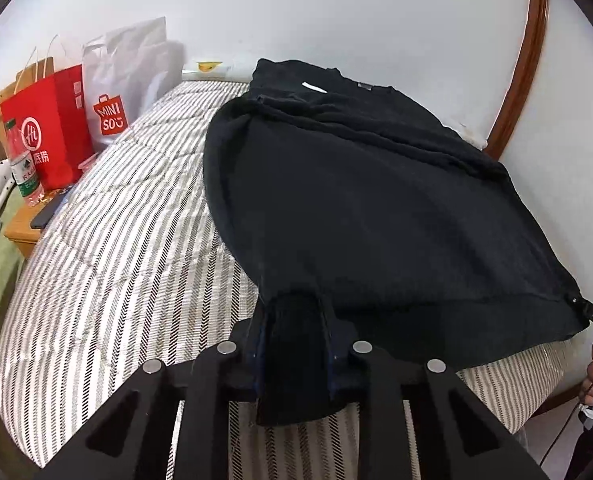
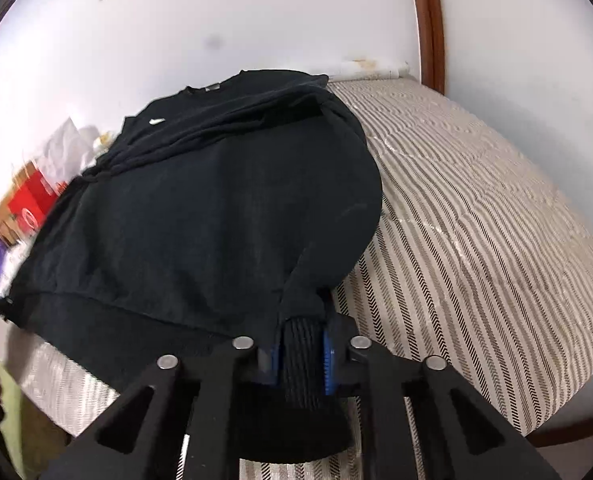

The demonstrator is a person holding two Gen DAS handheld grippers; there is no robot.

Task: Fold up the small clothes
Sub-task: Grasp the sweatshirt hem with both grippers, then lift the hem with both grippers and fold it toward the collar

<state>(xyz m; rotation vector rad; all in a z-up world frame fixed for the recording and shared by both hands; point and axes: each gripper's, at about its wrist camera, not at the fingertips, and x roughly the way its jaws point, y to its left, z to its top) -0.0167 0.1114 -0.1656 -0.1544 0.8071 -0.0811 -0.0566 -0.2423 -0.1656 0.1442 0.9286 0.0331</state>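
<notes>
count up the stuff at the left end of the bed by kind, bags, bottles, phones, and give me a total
Bags: 2, a red bag and a white bag
Bottles: 1, a water bottle
Phones: 1, a dark phone
Total: 4

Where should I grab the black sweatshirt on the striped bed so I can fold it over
Grip the black long-sleeved sweatshirt at its two ribbed hem corners, coming from the bed's near edge. The hem lies toward you and the collar faces the wall. The left gripper and right gripper already pinch those corners.
</notes>
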